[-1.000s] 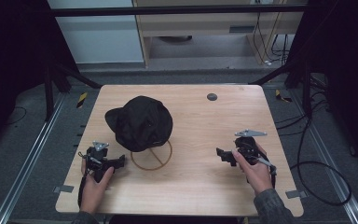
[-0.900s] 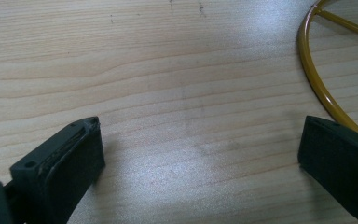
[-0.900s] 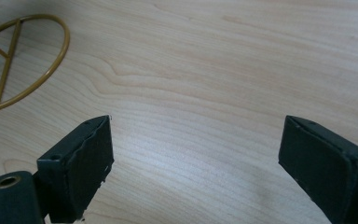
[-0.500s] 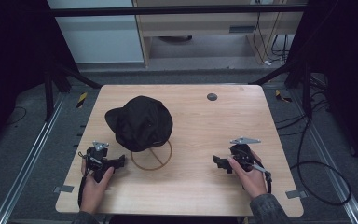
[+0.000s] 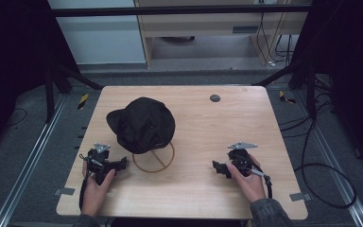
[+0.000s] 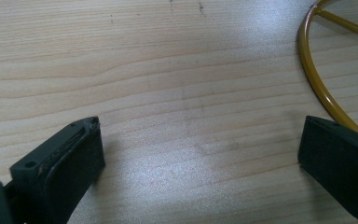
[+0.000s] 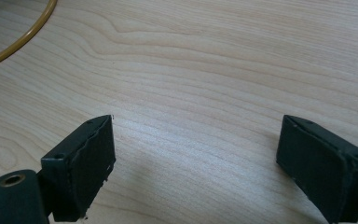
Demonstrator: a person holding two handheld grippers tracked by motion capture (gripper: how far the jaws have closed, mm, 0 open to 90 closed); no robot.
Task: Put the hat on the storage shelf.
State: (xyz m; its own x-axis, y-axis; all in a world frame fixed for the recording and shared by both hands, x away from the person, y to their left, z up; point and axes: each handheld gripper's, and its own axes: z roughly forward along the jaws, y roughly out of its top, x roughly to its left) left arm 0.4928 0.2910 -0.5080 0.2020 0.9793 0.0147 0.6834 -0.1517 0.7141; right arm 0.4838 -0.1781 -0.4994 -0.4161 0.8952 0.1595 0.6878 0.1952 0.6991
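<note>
Pale wooden worktop (image 5: pixel 208 189), roughly square, light grain running in long wavy bands, matte with a soft sheen under the lamps in the gripper views. One black fabric cap (image 5: pixel 142 124), rounded crown and short brim, soft and slightly creased, sits left of centre on a stand whose base is one thin yellow-brown metal ring (image 5: pixel 153 158) with straight spokes crossing inside it; the ring lies flat on the wood and pokes out from under the cap's near edge. One small dark round disc (image 5: pixel 214 98) lies far back on the worktop, well apart from the cap; its material cannot be told. Two handheld black grippers, one per hand. Left gripper (image 5: pixel 121 163) at the near left, held by the left hand (image 5: pixel 96 188), just beside the ring; its jaws stand wide apart over bare wood in the left gripper view, holding nothing, the right one overlapping the ring's curved rim. Right gripper (image 5: pixel 216 167) at the near right, held by the right hand (image 5: pixel 248 177), well apart from the cap; its jaws also spread wide and empty, blocky black pads with rough worn edges, an arc of the ring at the upper left corner of the right gripper view. One grey three-cornered plate tops each gripper. One cable trails from each
</note>
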